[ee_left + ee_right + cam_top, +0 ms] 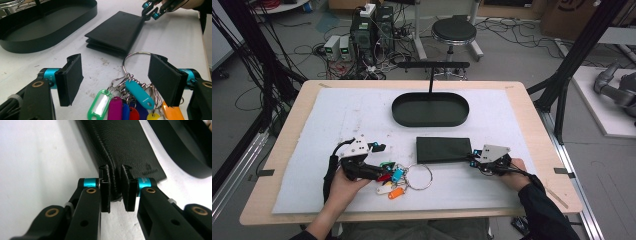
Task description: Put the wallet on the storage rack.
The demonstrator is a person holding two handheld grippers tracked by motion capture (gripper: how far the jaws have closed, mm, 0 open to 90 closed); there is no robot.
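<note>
The right gripper [115, 187] has its jaws pinched on the near edge of the flat black leather wallet [120, 142], which sits between them on the white table cover [337, 115]. The left gripper [116, 80] has its jaws wide apart. The silver key ring with bright plastic tags [130, 92] lies between them, not squeezed. The black oval tray [430, 110] is behind the wallet.
</note>
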